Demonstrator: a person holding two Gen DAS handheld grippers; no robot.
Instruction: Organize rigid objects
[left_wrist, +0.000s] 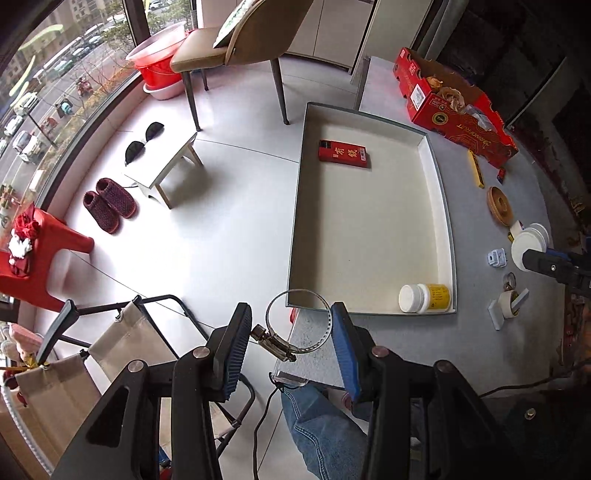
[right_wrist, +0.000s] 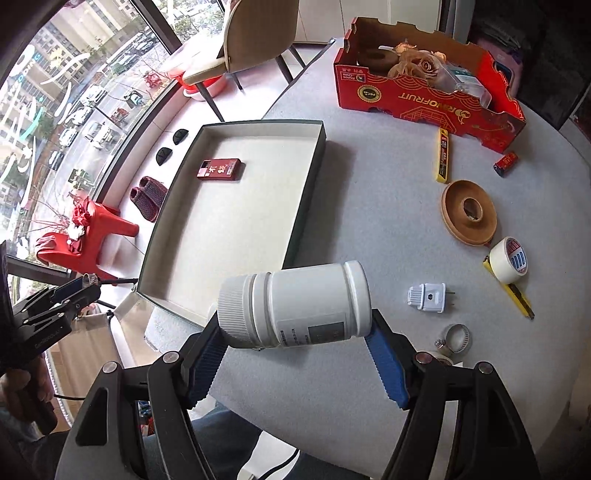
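My left gripper (left_wrist: 291, 325) is shut on a metal hose clamp (left_wrist: 295, 325), holding it just off the near corner of the white tray (left_wrist: 369, 229). The tray holds a red box (left_wrist: 344, 153) and a small white and yellow bottle (left_wrist: 424, 297). My right gripper (right_wrist: 295, 339) is shut on a large white bottle (right_wrist: 295, 306) lying sideways between its blue pads, above the grey table near the tray's (right_wrist: 236, 236) near right corner. The red box shows there too (right_wrist: 218, 169).
On the table right of the tray: a red cardboard box (right_wrist: 428, 92), yellow utility knife (right_wrist: 443, 155), wooden ring (right_wrist: 468, 212), tape roll (right_wrist: 509, 260), white plug (right_wrist: 428, 297), second hose clamp (right_wrist: 456, 336), small red lighter (right_wrist: 506, 162). Chairs and stools stand on the floor at left.
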